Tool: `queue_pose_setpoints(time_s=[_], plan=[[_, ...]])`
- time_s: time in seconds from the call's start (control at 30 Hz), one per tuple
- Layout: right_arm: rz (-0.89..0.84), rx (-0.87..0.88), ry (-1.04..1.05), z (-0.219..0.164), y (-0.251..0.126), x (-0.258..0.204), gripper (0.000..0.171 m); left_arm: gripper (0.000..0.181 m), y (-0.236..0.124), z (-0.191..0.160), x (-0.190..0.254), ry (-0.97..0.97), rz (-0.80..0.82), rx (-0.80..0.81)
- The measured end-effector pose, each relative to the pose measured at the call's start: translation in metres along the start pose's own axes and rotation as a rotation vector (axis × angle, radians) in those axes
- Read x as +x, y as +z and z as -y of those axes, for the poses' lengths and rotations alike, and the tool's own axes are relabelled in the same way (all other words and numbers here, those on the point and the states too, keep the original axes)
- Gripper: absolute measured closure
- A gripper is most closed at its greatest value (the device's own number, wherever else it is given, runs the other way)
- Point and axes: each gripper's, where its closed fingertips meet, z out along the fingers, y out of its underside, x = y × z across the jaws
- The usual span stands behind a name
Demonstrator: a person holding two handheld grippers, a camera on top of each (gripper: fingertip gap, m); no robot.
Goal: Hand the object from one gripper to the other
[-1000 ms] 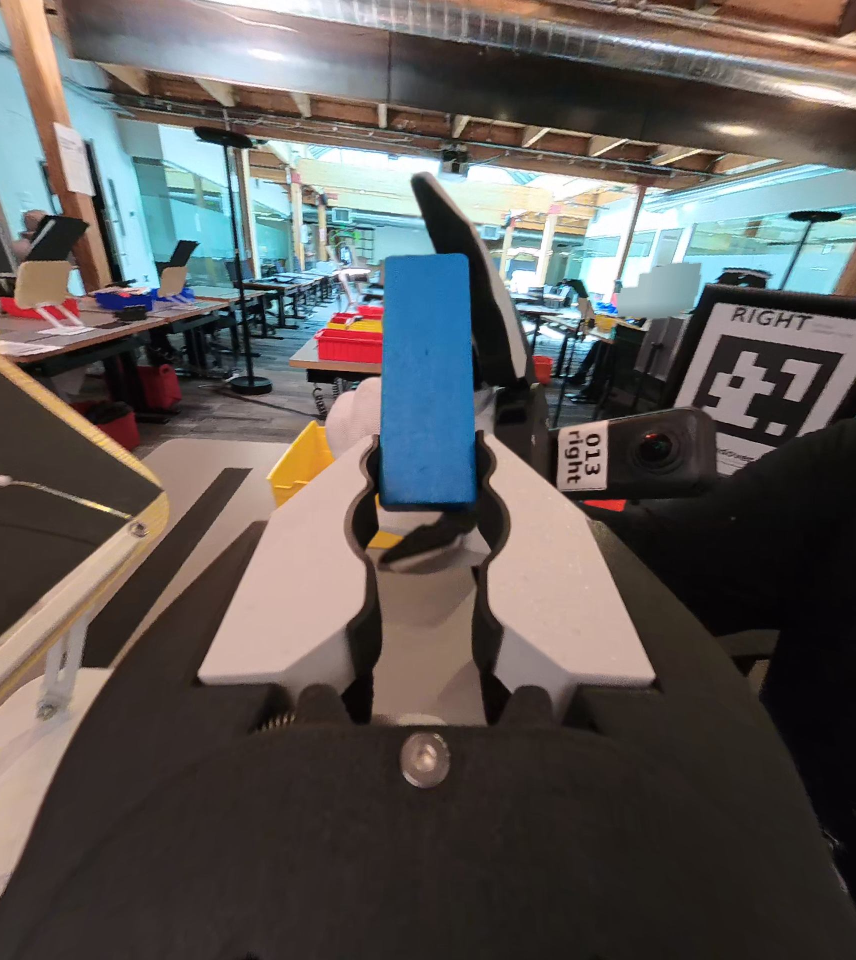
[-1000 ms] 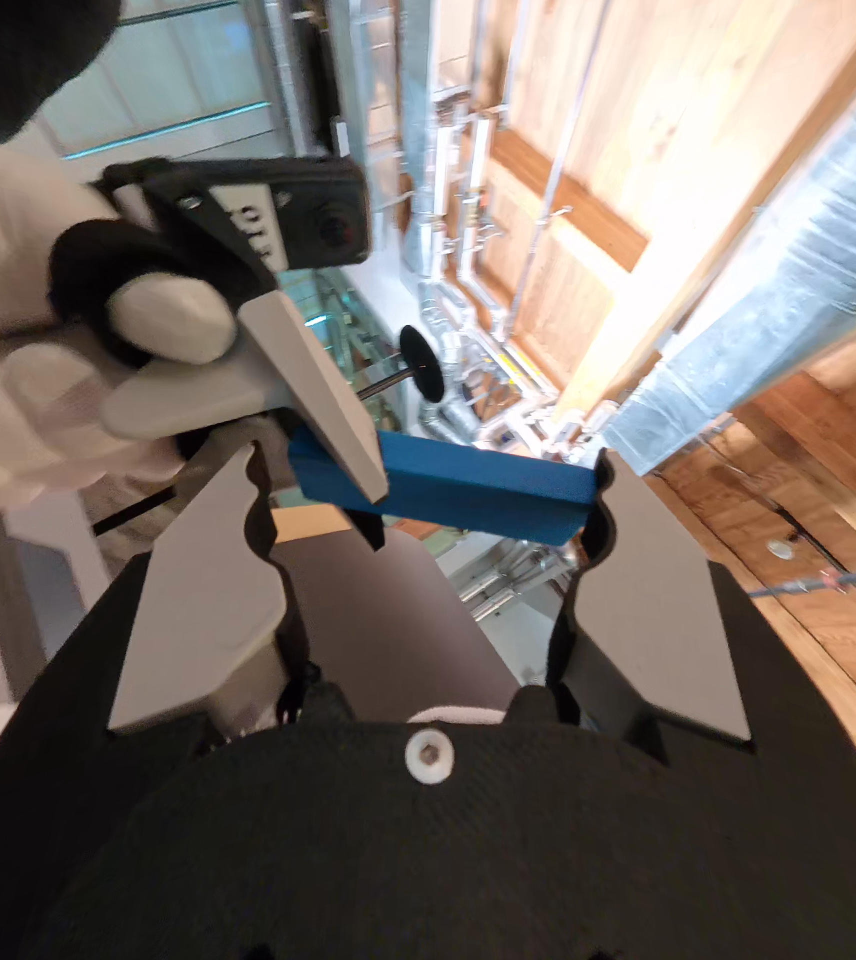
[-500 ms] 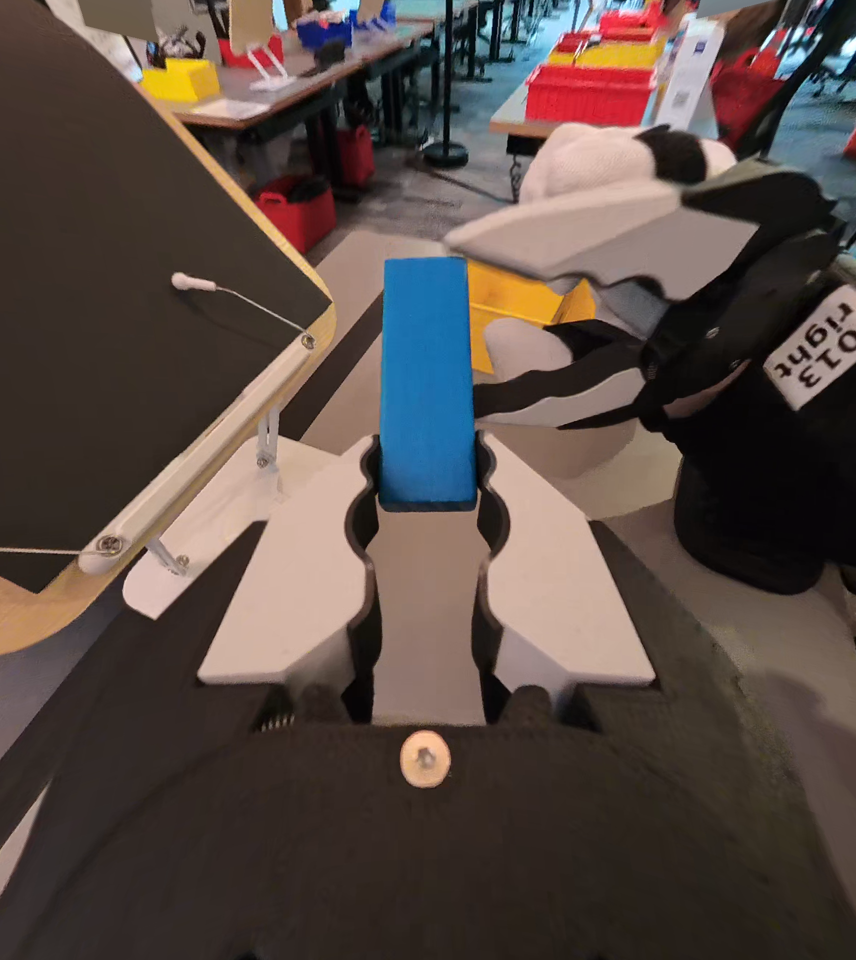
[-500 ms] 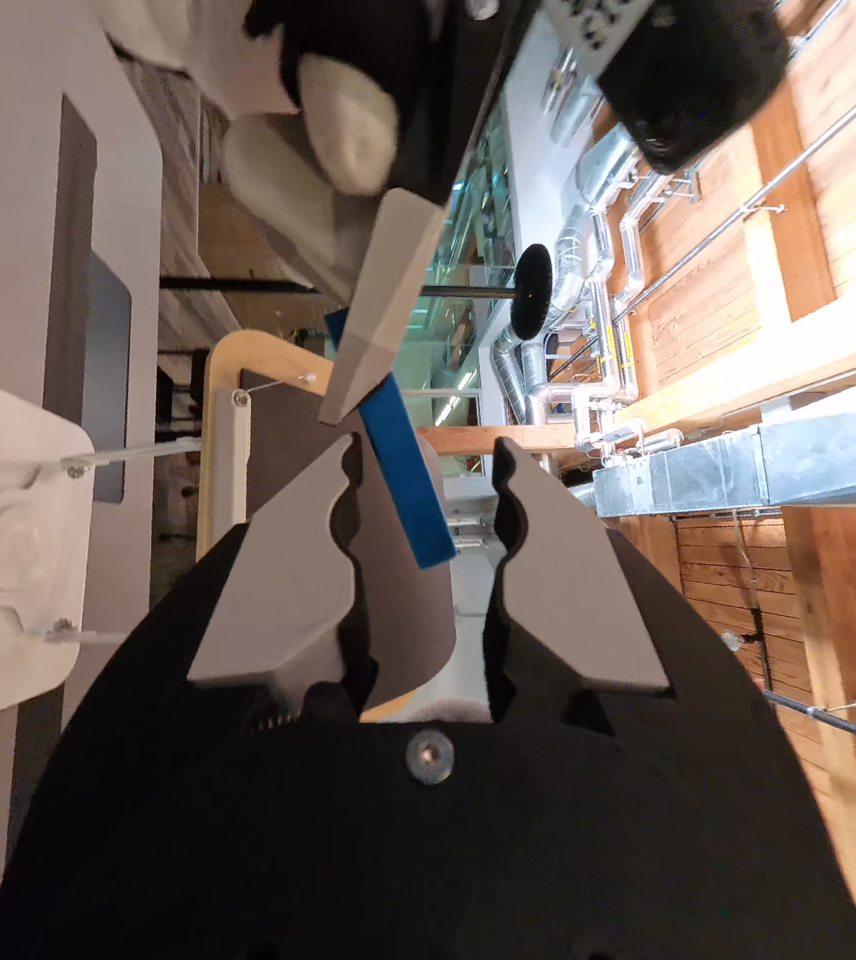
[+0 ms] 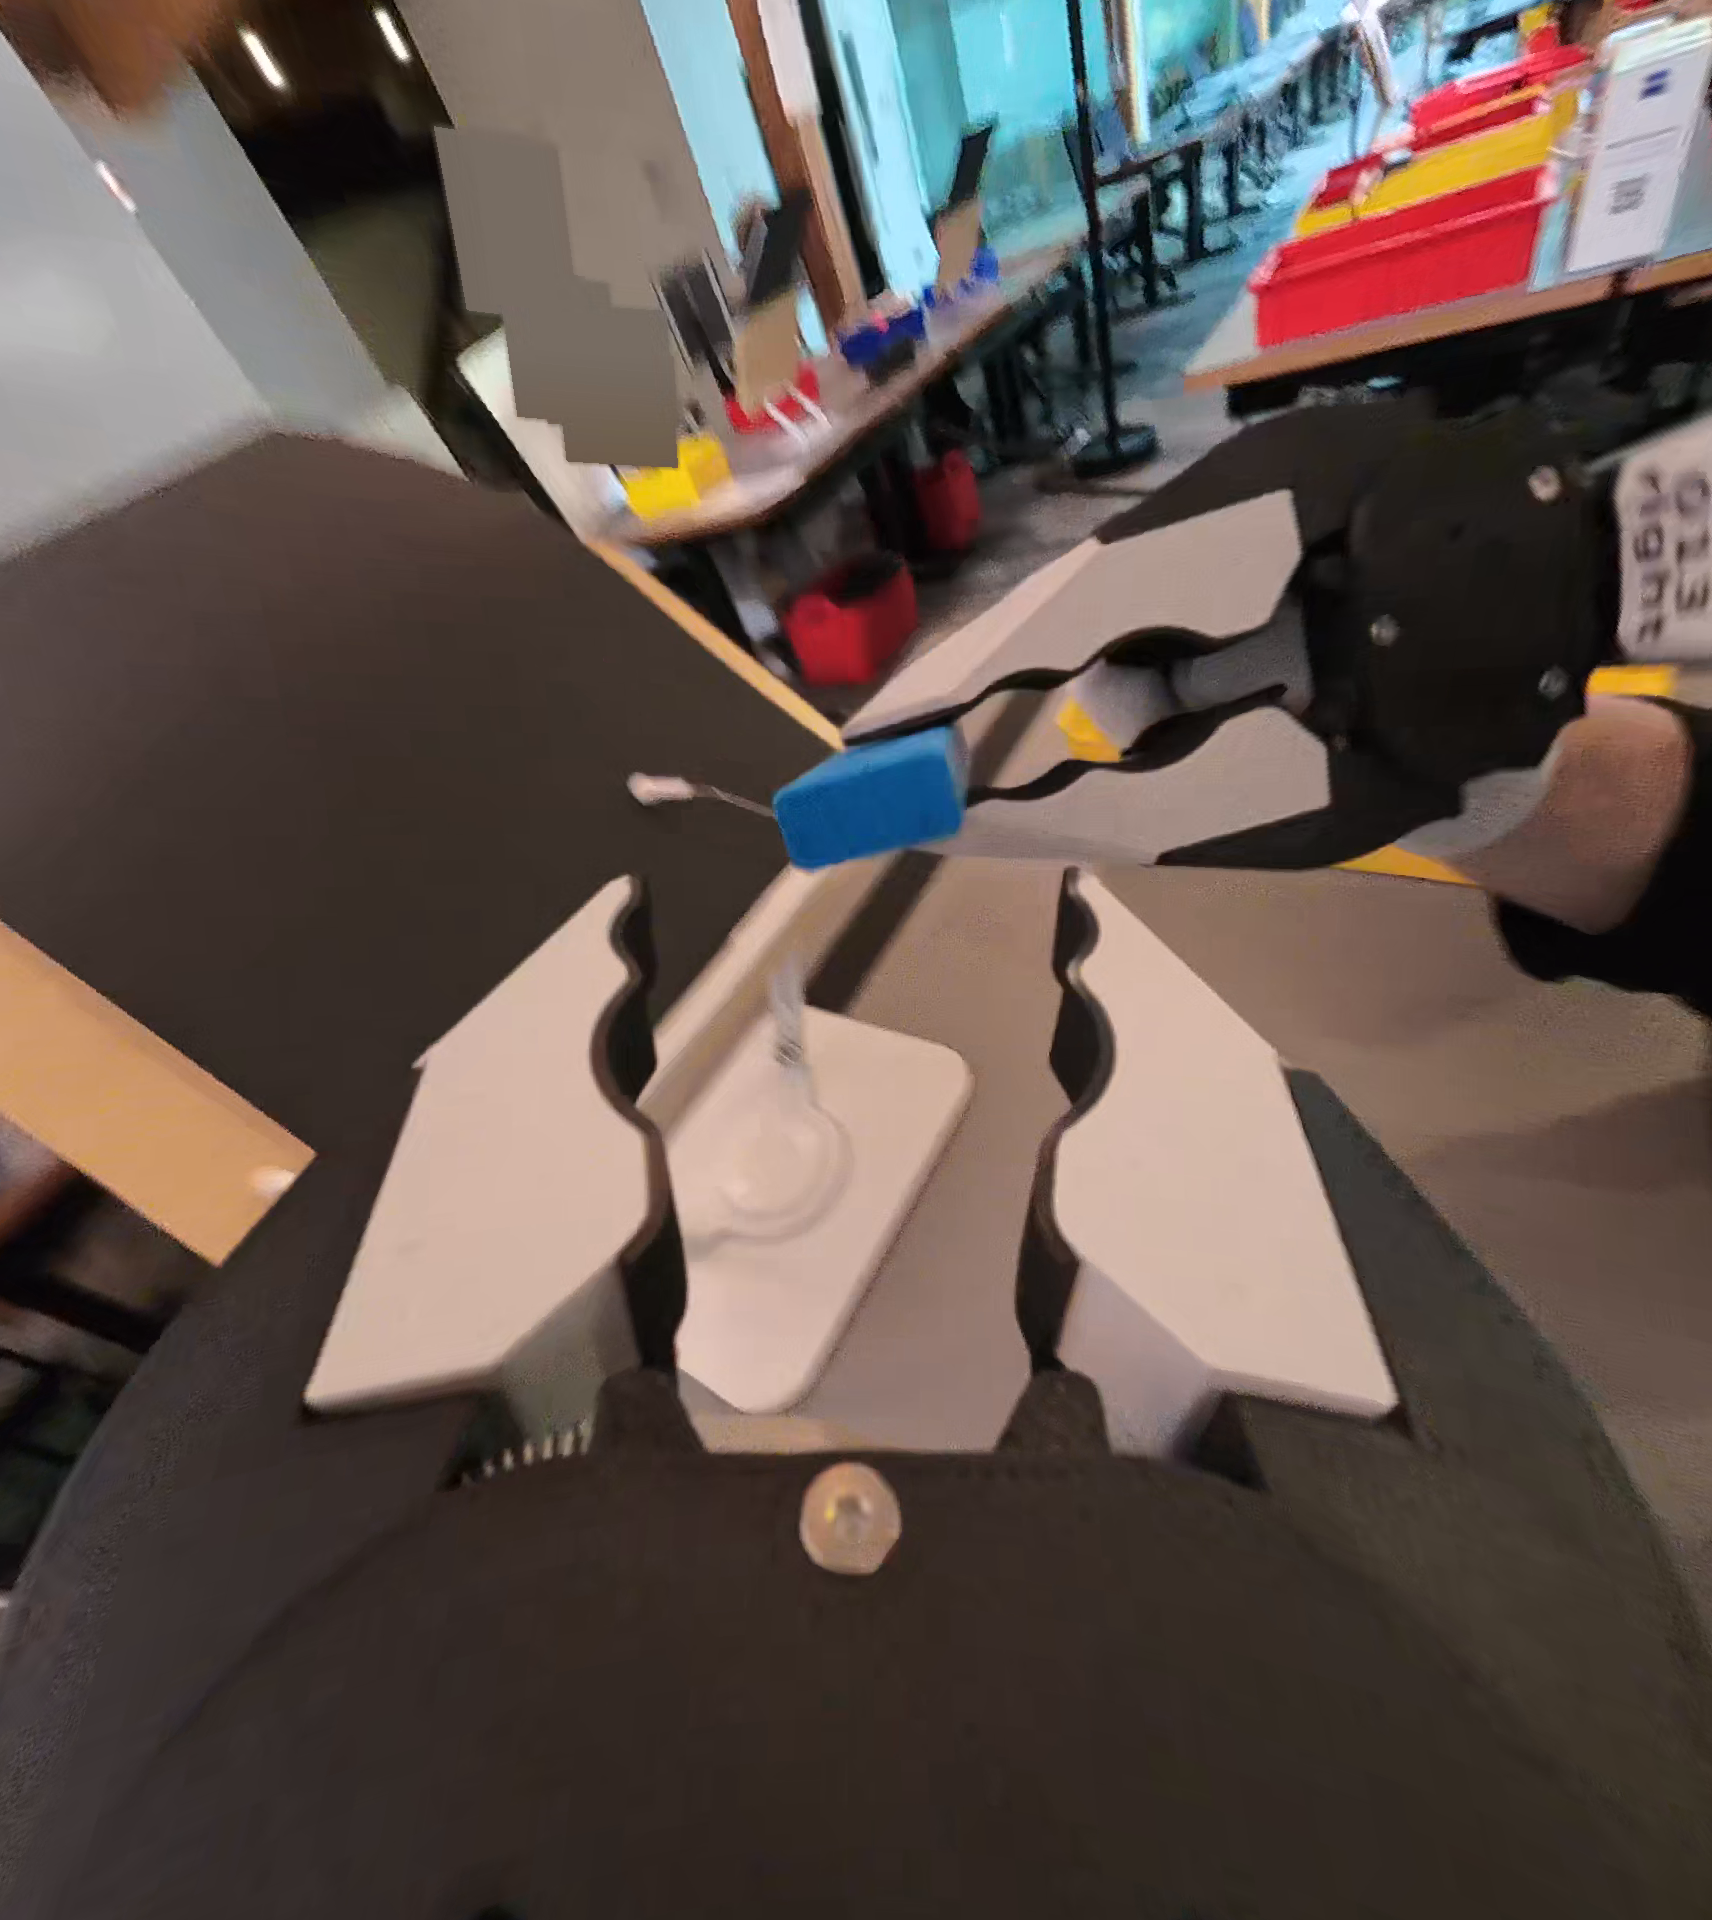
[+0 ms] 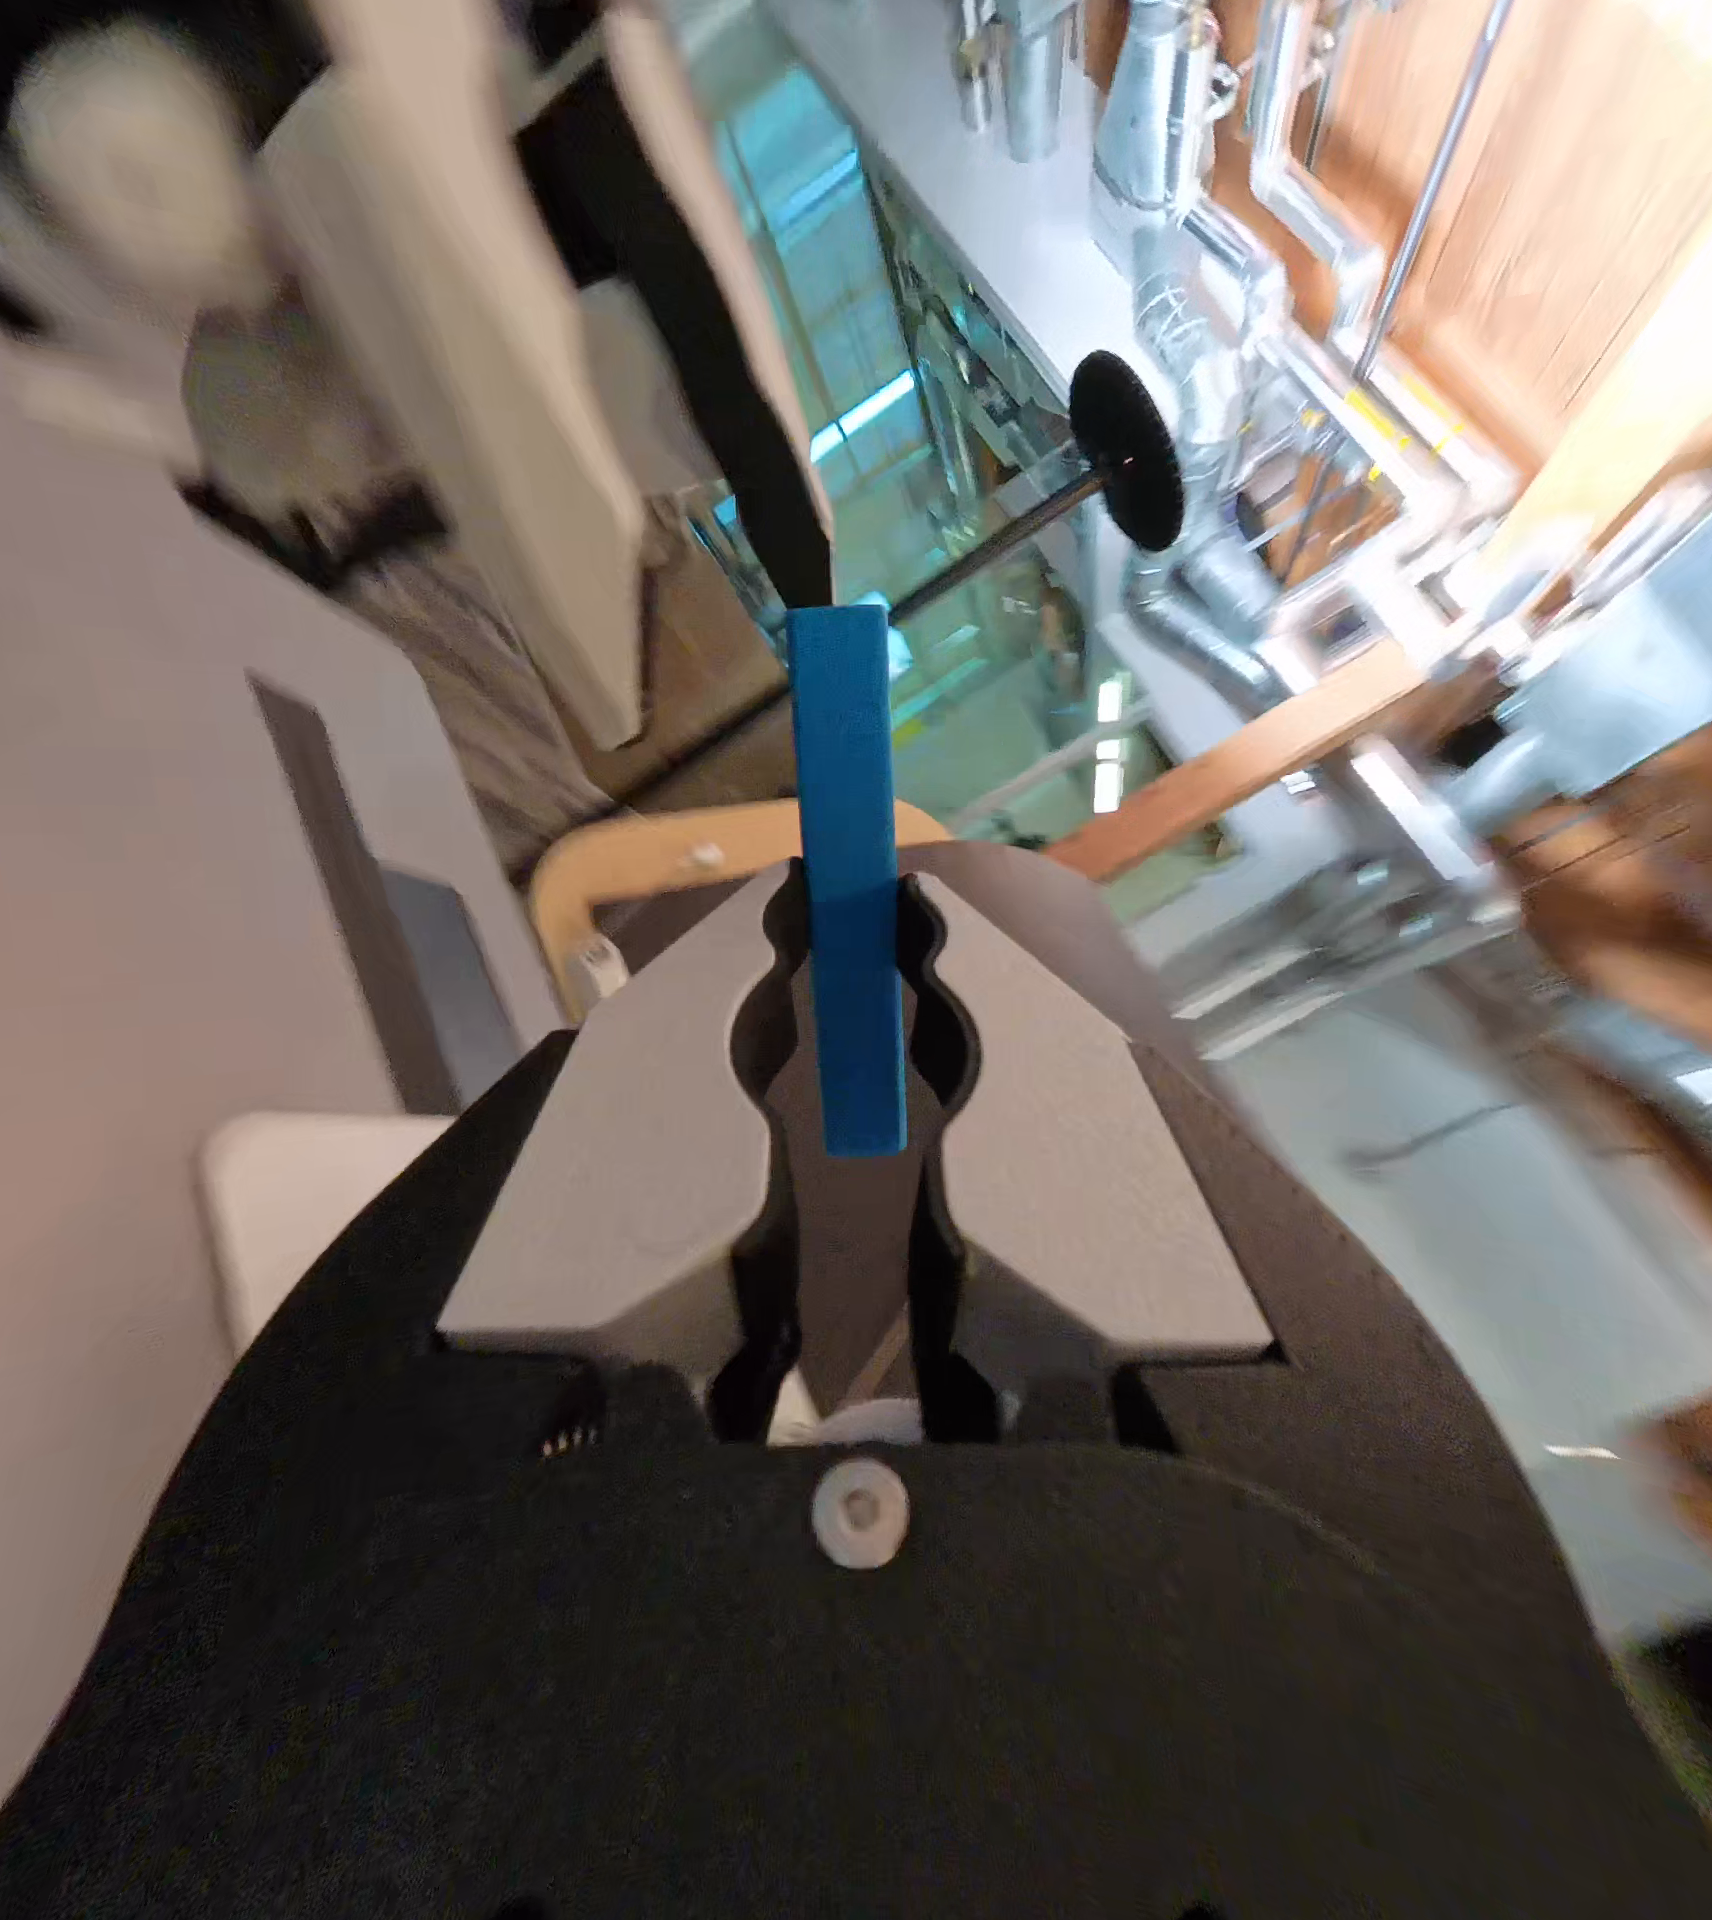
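Observation:
A blue block (image 6: 847, 883) stands on edge between my right gripper's (image 6: 852, 894) fingers, and both pads press on its thin sides. In the left wrist view the same block (image 5: 867, 795) shows end-on, pinched at the tips of the right gripper (image 5: 935, 769), which comes in from the right. My left gripper (image 5: 852, 904) is open and empty, its fingers wide apart just below the block and not touching it. In the right wrist view the left gripper's fingers (image 6: 478, 343) show blurred beyond the block's far end.
A dark board with a pale wooden rim (image 5: 312, 748) stands close on the left. A white stand base (image 5: 831, 1195) lies on the grey table (image 5: 1454, 1091) under my left gripper. Tables with red and yellow bins (image 5: 1403, 260) stand far behind.
My right gripper has closed on the blue block. My left gripper has opened, let the block go and drawn back below it. Both views have swung round.

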Motion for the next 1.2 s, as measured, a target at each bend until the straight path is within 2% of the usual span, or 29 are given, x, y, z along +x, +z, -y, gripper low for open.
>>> queue_pose_setpoints(time_s=[0.13,0.27,0.37,0.47,0.6,0.7,0.9,1.0,1.2], plan=[[0.113,0.079,0.479,-0.002,-0.002,0.011,0.157,0.087,0.004,0.015,-0.011,0.290,0.235,0.015],[0.199,0.147,0.845,-0.007,-0.005,0.020,0.157,0.077,0.021,0.017,-0.013,0.560,0.418,-0.024],[0.233,0.211,1.080,-0.009,-0.006,0.027,0.157,0.079,0.034,0.021,-0.010,0.675,0.521,0.003],[0.293,0.274,1.285,-0.007,-0.006,0.030,0.157,0.092,0.045,0.025,-0.002,0.825,0.632,0.040],[0.347,0.293,1.445,-0.009,-0.006,0.030,0.157,0.108,0.061,0.017,0.006,0.990,0.750,0.037],[0.352,0.280,1.522,-0.014,-0.007,0.033,0.156,0.124,0.060,0.016,0.005,1.048,0.853,0.066],[0.404,0.273,1.626,-0.009,-0.003,0.024,0.157,0.136,0.064,0.014,0.014,1.129,0.910,0.090],[0.416,0.287,1.669,-0.007,-0.002,0.022,0.157,0.151,0.063,0.013,0.010,1.138,0.937,0.079],[0.437,0.310,1.717,-0.008,-0.003,0.023,0.158,0.155,0.063,0.014,0.013,1.166,0.951,0.079]])
